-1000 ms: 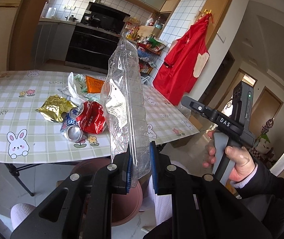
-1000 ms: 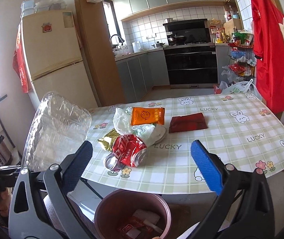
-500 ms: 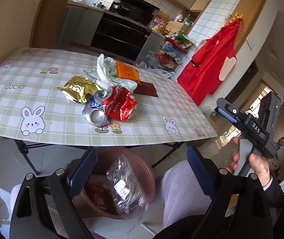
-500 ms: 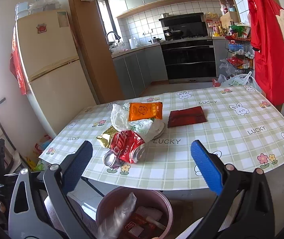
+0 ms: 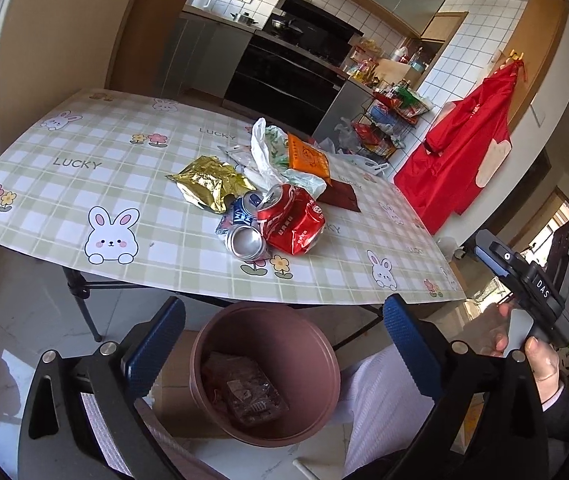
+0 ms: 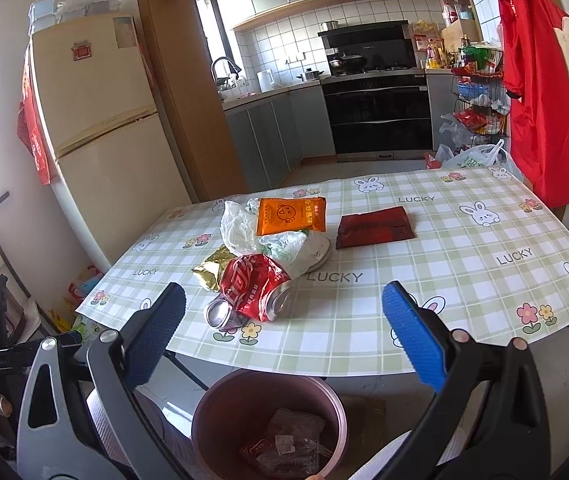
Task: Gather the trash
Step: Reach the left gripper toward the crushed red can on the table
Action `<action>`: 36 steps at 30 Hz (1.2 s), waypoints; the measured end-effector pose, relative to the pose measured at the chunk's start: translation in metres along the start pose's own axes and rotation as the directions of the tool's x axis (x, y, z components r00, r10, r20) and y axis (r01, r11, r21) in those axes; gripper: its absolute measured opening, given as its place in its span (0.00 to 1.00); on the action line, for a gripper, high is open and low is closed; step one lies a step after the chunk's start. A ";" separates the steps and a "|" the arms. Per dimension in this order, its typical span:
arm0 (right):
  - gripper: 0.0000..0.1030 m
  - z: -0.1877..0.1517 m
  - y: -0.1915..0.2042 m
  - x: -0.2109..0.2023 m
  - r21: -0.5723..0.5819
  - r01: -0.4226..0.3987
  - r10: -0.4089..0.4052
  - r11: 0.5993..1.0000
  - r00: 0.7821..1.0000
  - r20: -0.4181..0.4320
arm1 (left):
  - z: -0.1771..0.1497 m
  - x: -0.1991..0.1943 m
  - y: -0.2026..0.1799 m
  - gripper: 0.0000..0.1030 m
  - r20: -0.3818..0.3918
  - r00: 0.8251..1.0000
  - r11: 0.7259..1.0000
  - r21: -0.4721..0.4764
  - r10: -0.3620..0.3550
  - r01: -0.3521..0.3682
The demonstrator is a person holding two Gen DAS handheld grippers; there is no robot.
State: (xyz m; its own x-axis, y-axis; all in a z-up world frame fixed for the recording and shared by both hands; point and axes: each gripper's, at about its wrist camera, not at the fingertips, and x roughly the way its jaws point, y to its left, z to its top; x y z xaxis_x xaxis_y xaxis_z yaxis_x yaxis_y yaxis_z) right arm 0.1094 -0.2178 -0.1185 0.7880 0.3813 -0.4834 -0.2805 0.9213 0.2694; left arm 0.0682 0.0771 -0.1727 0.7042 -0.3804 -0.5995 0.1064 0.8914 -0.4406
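Observation:
A brown trash bin (image 5: pixel 316 344) stands on the floor below the table's near edge, with a clear plastic wrapper (image 5: pixel 250 396) lying inside. My left gripper (image 5: pixel 284 348) is open and empty just above the bin. My right gripper (image 6: pixel 284 336) is open and empty, also above the bin (image 6: pixel 220 404). On the table lie a crushed red can (image 5: pixel 292 220), a blue can (image 5: pixel 240 228), a gold foil bag (image 5: pixel 208 182), a white plastic bag (image 5: pixel 268 152), an orange packet (image 5: pixel 308 156) and a dark red packet (image 5: pixel 340 196).
The table (image 5: pixel 84 184) has a checked bunny cloth and thin black legs. A fridge (image 6: pixel 100 132) stands left, kitchen counters and an oven (image 6: pixel 376 108) behind, and a red garment (image 6: pixel 540 80) hangs at the right. My lap sits beside the bin.
My left gripper opened and dropped the clear plastic wrapper into the bin, where it has settled. The right gripper stayed open and barely moved.

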 end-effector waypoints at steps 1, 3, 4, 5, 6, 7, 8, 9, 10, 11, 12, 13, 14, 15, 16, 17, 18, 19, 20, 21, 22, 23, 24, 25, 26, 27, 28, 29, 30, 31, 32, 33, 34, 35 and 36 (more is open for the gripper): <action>0.94 -0.001 -0.001 0.001 0.002 0.002 -0.002 1.000 1.000 -0.004 | 0.000 0.000 0.001 0.94 -0.002 1.000 1.000 0.000 0.002 -0.002; 0.94 -0.004 -0.003 0.004 0.006 0.004 -0.004 1.000 1.000 -0.014 | -0.002 0.002 0.003 0.94 -0.001 1.000 1.000 0.002 0.010 -0.010; 0.94 -0.005 -0.004 0.006 0.008 0.004 -0.004 1.000 1.000 -0.020 | -0.002 0.003 0.004 0.94 -0.001 1.000 1.000 0.005 0.016 -0.016; 0.94 -0.007 -0.005 0.008 0.010 0.006 -0.005 1.000 1.000 -0.029 | -0.003 0.004 0.005 0.94 -0.003 1.000 1.000 0.007 0.026 -0.026; 0.94 -0.008 -0.005 0.011 0.012 0.007 -0.006 1.000 0.999 -0.037 | -0.004 0.006 0.005 0.94 -0.006 0.999 0.999 0.008 0.033 -0.032; 0.94 -0.009 -0.007 0.014 0.014 0.009 -0.008 1.000 0.999 -0.045 | -0.004 0.008 0.006 0.94 -0.011 0.999 0.999 0.008 0.036 -0.036; 0.94 -0.011 -0.007 0.015 0.014 0.010 -0.010 1.000 0.999 -0.049 | -0.004 0.009 0.007 0.94 -0.013 0.999 0.999 0.008 0.039 -0.038; 0.94 -0.012 -0.008 0.017 0.016 0.012 -0.012 1.000 0.999 -0.053 | -0.004 0.012 0.008 0.94 -0.015 0.999 0.999 0.008 0.043 -0.043; 0.94 -0.013 -0.010 0.020 0.019 0.013 -0.012 1.000 0.998 -0.058 | -0.003 0.014 0.009 0.94 -0.016 0.999 0.999 0.010 0.046 -0.046; 0.94 -0.014 -0.011 0.022 0.019 0.014 -0.012 1.000 0.998 -0.063 | -0.001 0.017 0.009 0.94 -0.015 0.999 0.999 0.013 0.050 -0.049; 0.94 -0.015 -0.011 0.025 0.019 0.017 -0.015 1.000 0.998 -0.069 | 0.000 0.020 0.009 0.94 -0.014 0.999 0.999 0.016 0.052 -0.052; 0.94 -0.016 -0.013 0.027 0.022 0.022 -0.020 1.000 0.997 -0.075 | 0.002 0.023 0.009 0.94 -0.012 0.998 0.998 0.019 0.055 -0.055; 0.94 -0.017 -0.015 0.030 0.026 0.024 -0.022 0.999 0.997 -0.080 | 0.005 0.027 0.009 0.94 -0.009 0.998 0.998 0.025 0.056 -0.055; 0.94 -0.018 -0.017 0.032 0.032 0.026 -0.023 0.999 0.996 -0.086 | 0.008 0.033 0.007 0.94 -0.006 0.999 0.998 0.038 0.053 -0.053; 0.94 -0.019 -0.020 0.035 0.038 0.028 -0.024 0.999 0.995 -0.092 | 0.011 0.038 0.005 0.94 0.002 0.999 0.997 0.054 0.048 -0.048; 0.94 -0.020 -0.022 0.037 0.043 0.030 -0.026 0.999 0.995 -0.096 | 0.015 0.046 0.002 0.94 0.009 0.999 0.996 0.074 0.040 -0.041; 0.94 -0.022 -0.025 0.040 0.046 0.036 -0.031 0.998 0.994 -0.103 | 0.018 0.054 0.000 0.94 0.009 0.999 0.995 0.091 0.036 -0.037; 0.94 -0.023 -0.029 0.043 0.049 0.041 -0.036 0.998 0.993 -0.109 | 0.022 0.066 -0.004 0.93 0.001 0.999 0.993 0.113 0.035 -0.035; 0.94 -0.024 -0.032 0.045 0.052 0.046 -0.040 0.998 0.993 -0.115 | 0.025 0.077 -0.007 0.90 -0.009 0.999 0.991 0.134 0.032 -0.030; 0.94 -0.025 -0.036 0.048 0.058 0.052 -0.045 0.997 0.992 -0.120 | 0.030 0.090 -0.012 0.87 -0.020 0.999 0.987 0.161 0.028 -0.024; 0.94 -0.027 -0.040 0.051 0.067 0.057 -0.048 0.996 0.991 -0.128 | 0.034 0.103 -0.016 0.86 -0.033 0.999 0.983 0.185 0.026 -0.020; 0.94 -0.028 -0.045 0.053 0.077 0.061 -0.050 0.995 0.990 -0.135 | 0.039 0.117 -0.020 0.84 -0.048 0.999 0.979 0.203 0.024 -0.014; 0.94 -0.030 -0.049 0.056 0.085 0.064 -0.052 0.994 0.989 -0.142 | 0.045 0.131 -0.023 0.80 -0.064 0.998 0.976 0.220 0.019 -0.005; 0.94 -0.031 -0.054 0.061 0.095 0.069 -0.054 0.993 0.987 -0.152 | 0.051 0.145 -0.026 0.78 -0.077 0.997 0.972 0.236 0.011 0.007; 0.94 -0.032 -0.058 0.063 0.102 0.072 -0.055 0.992 0.986 -0.157 | 0.056 0.157 -0.028 0.74 -0.083 0.996 0.967 0.255 0.015 0.007; 0.94 -0.033 -0.062 0.065 0.108 0.074 -0.057 0.991 0.986 -0.159 | 0.061 0.168 -0.031 0.71 -0.086 0.996 0.961 0.277 0.026 -0.001; 0.94 -0.034 -0.067 0.069 0.118 0.080 -0.060 0.990 0.985 -0.160 | 0.067 0.181 -0.033 0.69 -0.089 0.995 0.955 0.297 0.041 -0.013; 0.94 -0.035 -0.071 0.071 0.124 0.083 -0.062 0.989 0.985 -0.163 | 0.070 0.189 -0.033 0.63 -0.092 0.994 0.952 0.307 0.050 -0.020; 0.94 -0.036 -0.076 0.074 0.133 0.090 -0.067 0.987 0.983 -0.170 | 0.075 0.200 -0.033 0.60 -0.102 0.993 0.949 0.314 0.061 -0.026; 0.94 -0.036 -0.080 0.077 0.136 0.100 -0.075 0.986 0.982 -0.174 | 0.078 0.209 -0.033 0.59 -0.110 0.991 0.947 0.319 0.071 -0.032; 0.94 -0.036 -0.083 0.079 0.135 0.115 -0.091 0.984 0.980 -0.177 | 0.081 0.217 -0.033 0.58 -0.112 0.990 0.944 0.326 0.085 -0.044; 0.94 -0.036 -0.086 0.082 0.128 0.131 -0.107 0.983 0.978 -0.178 | 0.083 0.224 -0.032 0.58 -0.115 0.988 0.940 0.336 0.100 -0.056; 0.94 -0.034 -0.088 0.085 0.114 0.139 -0.118 0.984 0.977 -0.180 | 0.084 0.230 -0.032 0.58 -0.117 0.987 0.937 0.344 0.107 -0.061; 0.94 -0.033 -0.089 0.088 0.100 0.143 -0.123 0.985 0.975 -0.182 | 0.085 0.236 -0.032 0.58 -0.121 0.986 0.933 0.355 0.112 -0.062; 0.94 -0.030 -0.090 0.092 0.080 0.151 -0.134 0.985 0.974 -0.180 | 0.084 0.239 -0.031 0.57 -0.124 0.985 0.927 0.368 0.119 -0.066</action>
State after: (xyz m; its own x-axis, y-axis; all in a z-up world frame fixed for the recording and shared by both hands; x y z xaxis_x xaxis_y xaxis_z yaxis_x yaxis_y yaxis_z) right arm 0.1901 -0.2634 -0.2123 0.7067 0.2616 -0.6574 -0.1138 0.9591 0.2593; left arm 0.2926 -0.0205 -0.2465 0.6196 -0.2991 -0.7257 0.3109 0.9425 -0.1231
